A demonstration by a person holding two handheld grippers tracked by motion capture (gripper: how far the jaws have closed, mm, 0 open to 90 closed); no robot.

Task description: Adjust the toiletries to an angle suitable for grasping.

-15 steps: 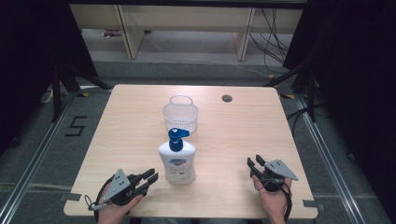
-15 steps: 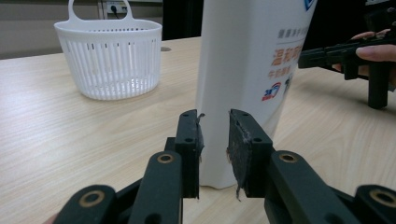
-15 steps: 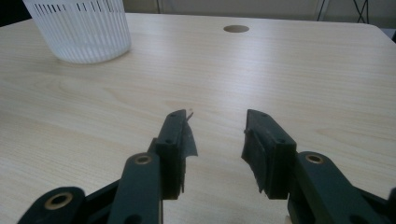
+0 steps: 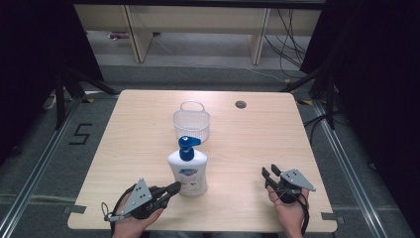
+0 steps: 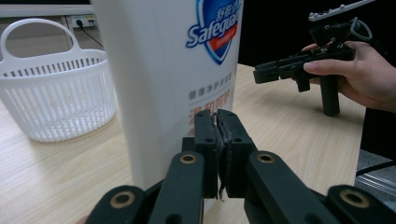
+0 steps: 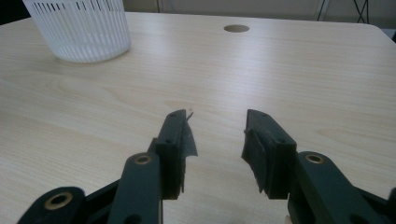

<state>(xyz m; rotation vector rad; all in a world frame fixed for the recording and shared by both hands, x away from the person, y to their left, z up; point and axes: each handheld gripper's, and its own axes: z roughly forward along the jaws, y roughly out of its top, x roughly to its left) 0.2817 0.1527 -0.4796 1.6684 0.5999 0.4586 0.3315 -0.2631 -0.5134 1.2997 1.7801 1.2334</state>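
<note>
table (image 4: 148, 148): light wood, small round hole (image 4: 240, 104) toward its far right

soap bottle (image 4: 188, 171): white pump bottle with blue pump, standing upright around the table's middle, a bit to the near side

basket (image 4: 191, 122): white slatted plastic with a handle, sitting just behind the soap bottle, looks empty

left claw (image 4: 174, 187): clamped fully together with nothing in it, tips right up at the soap bottle's base on its left side; can't tell if they actually touch

right claw (image 4: 268, 173): jaws spread apart, nothing between them, well off to the soap bottle's right
</note>
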